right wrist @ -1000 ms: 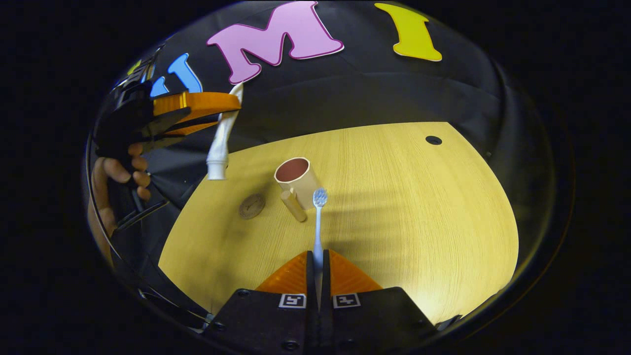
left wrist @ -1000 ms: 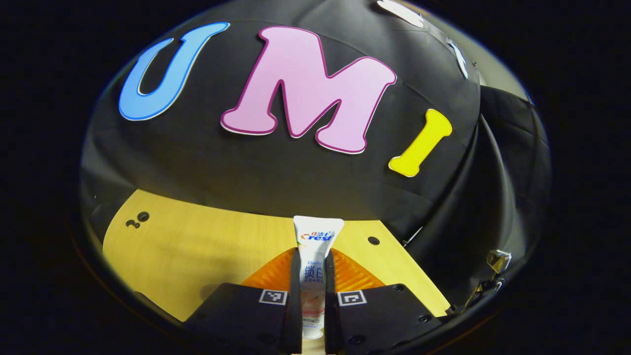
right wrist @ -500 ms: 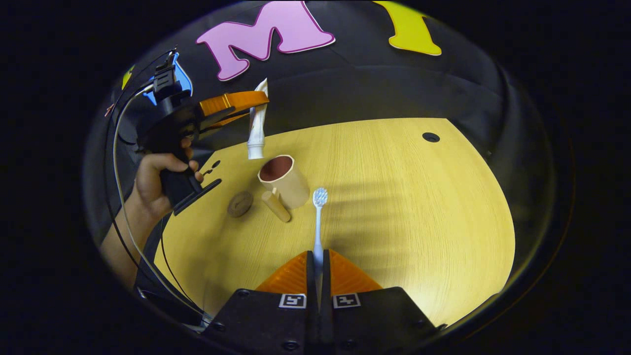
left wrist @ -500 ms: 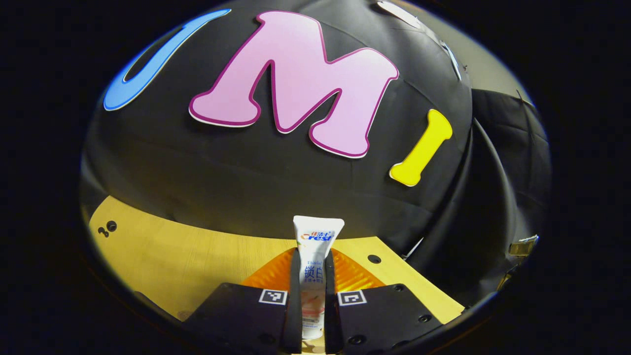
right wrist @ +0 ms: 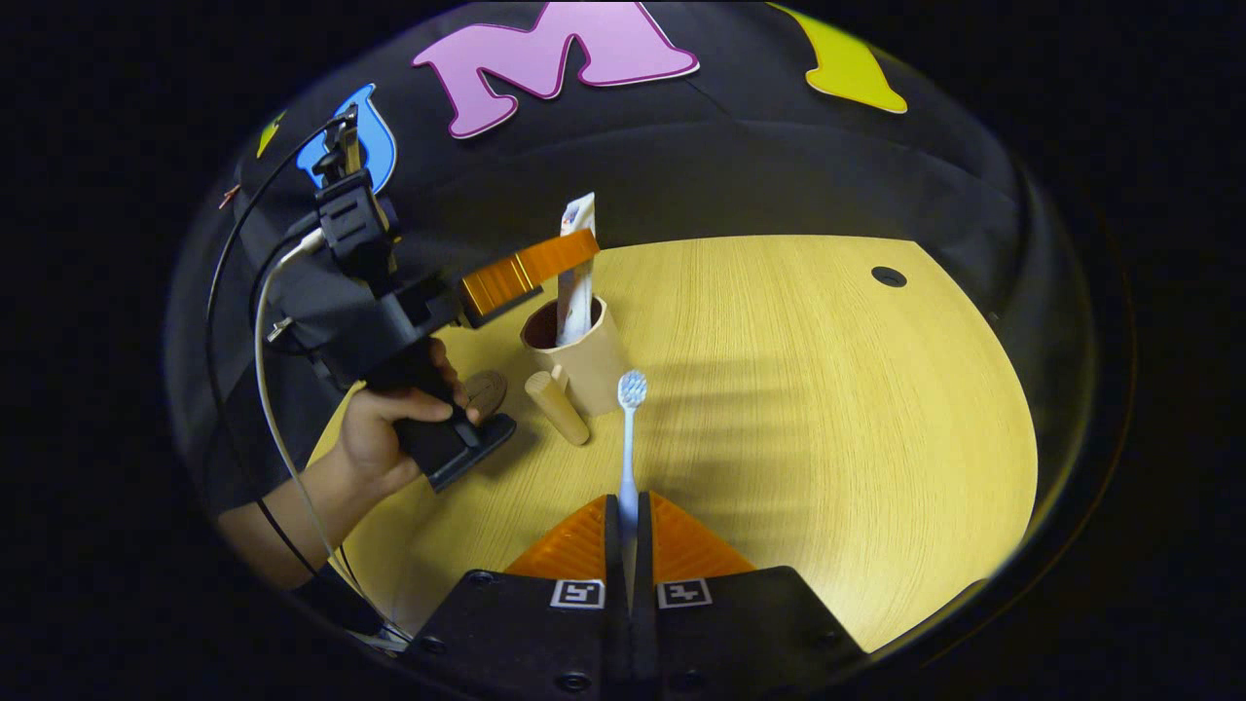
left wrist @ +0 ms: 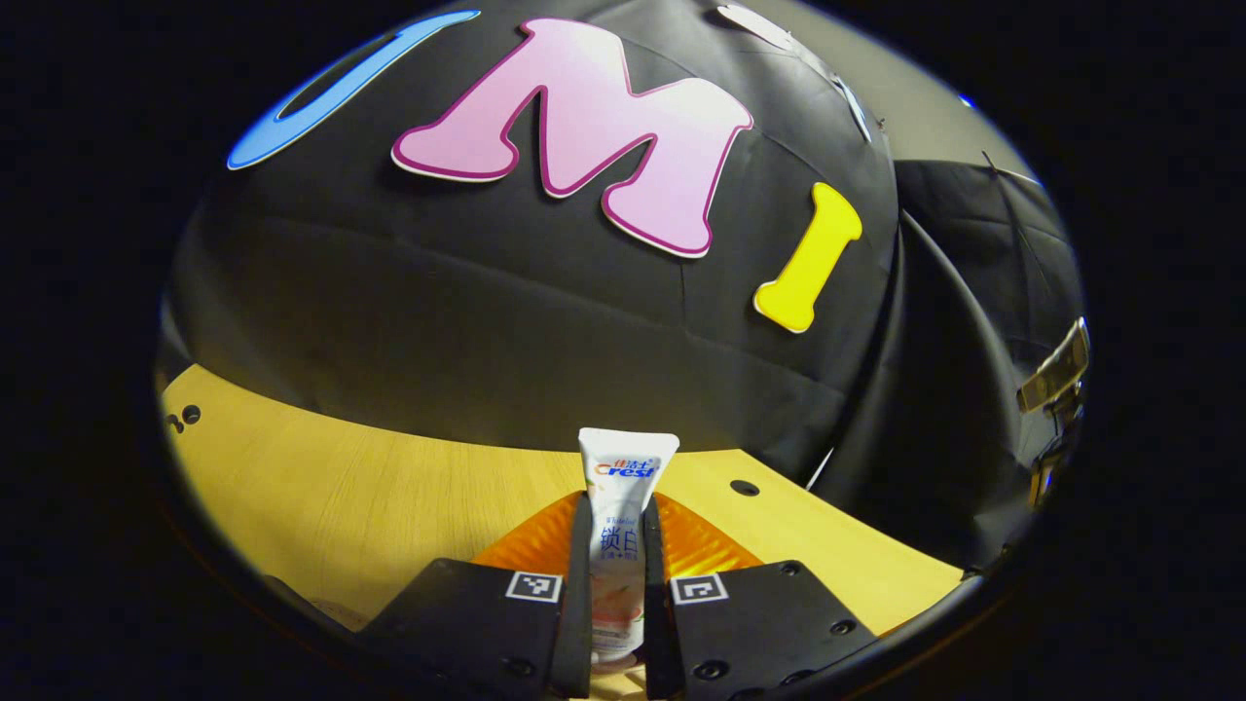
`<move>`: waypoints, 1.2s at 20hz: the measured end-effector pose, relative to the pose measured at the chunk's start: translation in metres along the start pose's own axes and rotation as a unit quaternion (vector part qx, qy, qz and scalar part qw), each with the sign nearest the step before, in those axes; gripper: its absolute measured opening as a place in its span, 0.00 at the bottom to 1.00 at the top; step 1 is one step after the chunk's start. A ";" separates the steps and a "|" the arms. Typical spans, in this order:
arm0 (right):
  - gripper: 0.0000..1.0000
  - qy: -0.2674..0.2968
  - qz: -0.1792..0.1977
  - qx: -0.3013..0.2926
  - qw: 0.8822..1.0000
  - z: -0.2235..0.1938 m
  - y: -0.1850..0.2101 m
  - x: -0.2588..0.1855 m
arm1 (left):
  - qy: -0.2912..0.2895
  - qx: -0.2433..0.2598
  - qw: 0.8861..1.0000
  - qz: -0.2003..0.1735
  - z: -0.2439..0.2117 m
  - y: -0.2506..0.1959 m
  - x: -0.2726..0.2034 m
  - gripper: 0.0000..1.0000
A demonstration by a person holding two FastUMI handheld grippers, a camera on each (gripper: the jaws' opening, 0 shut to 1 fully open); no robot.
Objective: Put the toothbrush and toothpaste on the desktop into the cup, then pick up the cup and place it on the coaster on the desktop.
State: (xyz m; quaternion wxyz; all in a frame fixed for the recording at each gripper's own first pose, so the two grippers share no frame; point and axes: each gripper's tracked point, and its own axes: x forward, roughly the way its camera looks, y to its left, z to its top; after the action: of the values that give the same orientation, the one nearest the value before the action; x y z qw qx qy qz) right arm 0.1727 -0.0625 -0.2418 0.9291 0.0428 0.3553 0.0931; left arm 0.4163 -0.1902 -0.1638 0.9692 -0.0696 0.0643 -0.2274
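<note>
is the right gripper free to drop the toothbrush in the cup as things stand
Probably not yet: the left gripper holds the toothpaste in the cup mouth, blocking the right gripper and its toothbrush.

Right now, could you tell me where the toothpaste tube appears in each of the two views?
Left gripper view: the toothpaste tube stands bottom centre, clamped in the left claw.
Right gripper view: upper left of centre, lower end inside the cup.
Shared landmark: the round hole in the wooden desktop.
</note>
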 end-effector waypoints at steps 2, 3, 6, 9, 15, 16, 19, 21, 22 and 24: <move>0.05 -0.007 -0.003 -0.007 1.000 0.002 0.000 0.000 | 0.008 0.001 1.000 0.005 -0.012 0.004 -0.003 0.36; 0.05 -0.013 -0.004 -0.010 1.000 0.005 0.000 0.001 | 0.005 0.002 1.000 0.011 -0.011 0.005 -0.005 0.28; 0.05 -0.027 -0.006 0.002 1.000 0.015 0.001 0.004 | -0.004 0.005 1.000 0.017 0.001 0.005 -0.014 0.79; 0.05 -0.049 -0.003 0.023 0.999 0.027 0.003 -0.001 | -0.030 0.008 0.999 0.038 0.029 0.010 -0.039 0.97; 0.05 -0.112 0.013 0.027 0.993 0.090 0.020 0.000 | -0.079 -0.006 0.993 0.086 0.077 0.028 -0.115 0.97; 0.05 -0.124 0.018 0.027 0.992 0.101 0.024 0.000 | -0.079 -0.015 0.993 0.092 0.078 0.032 -0.129 0.97; 0.05 -0.165 0.034 0.028 0.985 0.139 0.038 0.002 | -0.092 -0.042 0.988 0.115 0.086 0.047 -0.163 0.97; 0.05 -0.210 0.057 0.025 0.976 0.166 0.050 0.003 | -0.088 -0.073 0.987 0.111 0.082 0.049 -0.180 0.97; 0.05 -0.237 0.058 0.025 0.969 0.177 0.050 0.006 | -0.087 -0.095 0.985 0.112 0.080 0.051 -0.188 0.97; 0.05 -0.272 0.059 0.029 0.960 0.194 0.051 0.013 | -0.101 -0.127 0.980 0.111 0.082 0.054 -0.211 0.98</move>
State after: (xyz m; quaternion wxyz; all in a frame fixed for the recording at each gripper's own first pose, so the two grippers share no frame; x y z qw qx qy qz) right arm 0.3048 -0.0120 -0.0984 0.9819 0.1145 0.0890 0.1216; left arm 0.2648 -0.0389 -0.0722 0.9732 -0.2069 0.0016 -0.0999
